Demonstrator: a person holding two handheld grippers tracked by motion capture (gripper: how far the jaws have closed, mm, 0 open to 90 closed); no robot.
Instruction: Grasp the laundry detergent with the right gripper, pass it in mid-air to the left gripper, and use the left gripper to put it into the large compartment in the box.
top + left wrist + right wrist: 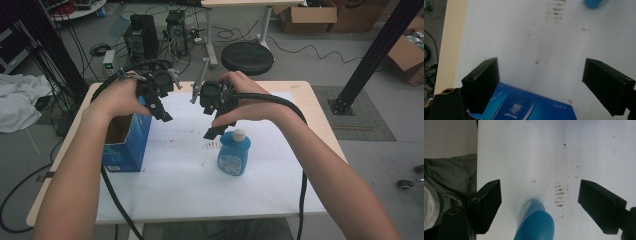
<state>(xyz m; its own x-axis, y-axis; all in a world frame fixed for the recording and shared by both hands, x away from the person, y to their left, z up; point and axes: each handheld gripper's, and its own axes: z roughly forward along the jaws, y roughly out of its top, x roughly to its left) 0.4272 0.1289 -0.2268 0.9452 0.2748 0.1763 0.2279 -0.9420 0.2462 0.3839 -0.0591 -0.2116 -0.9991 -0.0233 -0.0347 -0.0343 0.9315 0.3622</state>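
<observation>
The left gripper (161, 107) hangs above the open top of a blue box (127, 145), its 2 jaws spread wide with nothing between them. In the left gripper view the box (524, 105) lies just below the jaws. The box stands upright at the left edge of the surface (175, 195); what is inside it cannot be made out. The right gripper (216, 125) hovers just above a blue bottle (234, 152), jaws wide apart and holding nothing. The bottle stands upright near the middle of the surface, white cap (239, 134) on, well to the right of the box. In the right gripper view the bottle (535, 223) sits between the jaws, touching neither.
</observation>
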